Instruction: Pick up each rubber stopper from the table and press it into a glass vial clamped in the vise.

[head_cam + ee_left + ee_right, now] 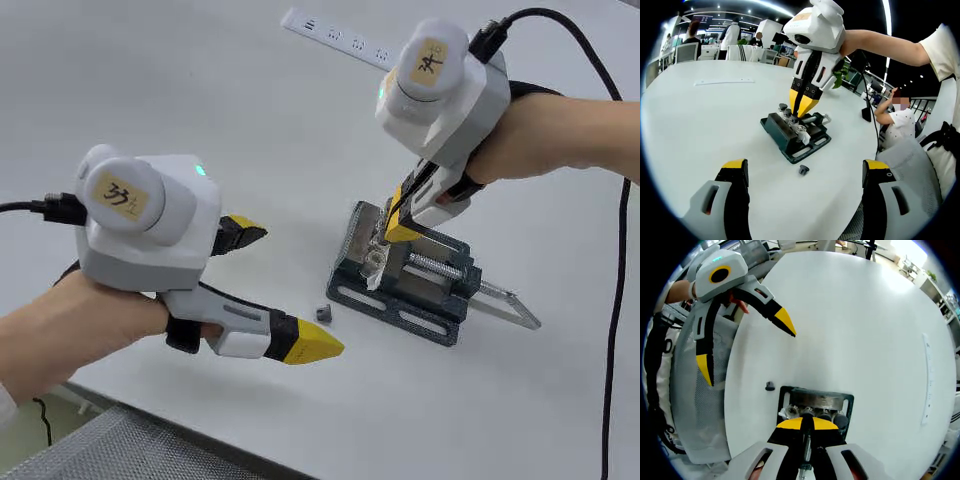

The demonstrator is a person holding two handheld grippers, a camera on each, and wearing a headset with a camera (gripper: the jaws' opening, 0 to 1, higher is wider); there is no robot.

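Vise [405, 275]: dark, stood on the white table [200, 90]; reference for all entries below.
Glass vials [375, 262]: clear, held upright in the vise's clamp.
Rubber stopper [323, 313]: one small grey piece, loose on the table just beside the vise's base, not touching it.
Left gripper [290, 290]: claw spread wide and empty, held above the table off the vise's stopper side; in the left gripper view the stopper lay ahead of the open claw, between its two fingers' lines, untouched.
Right gripper [400, 232]: directly over the vise, tips angled down onto the vials, claw drawn together; whether it pinched a stopper could not be told.
Power strip [335, 35]: white, well beyond the vise.
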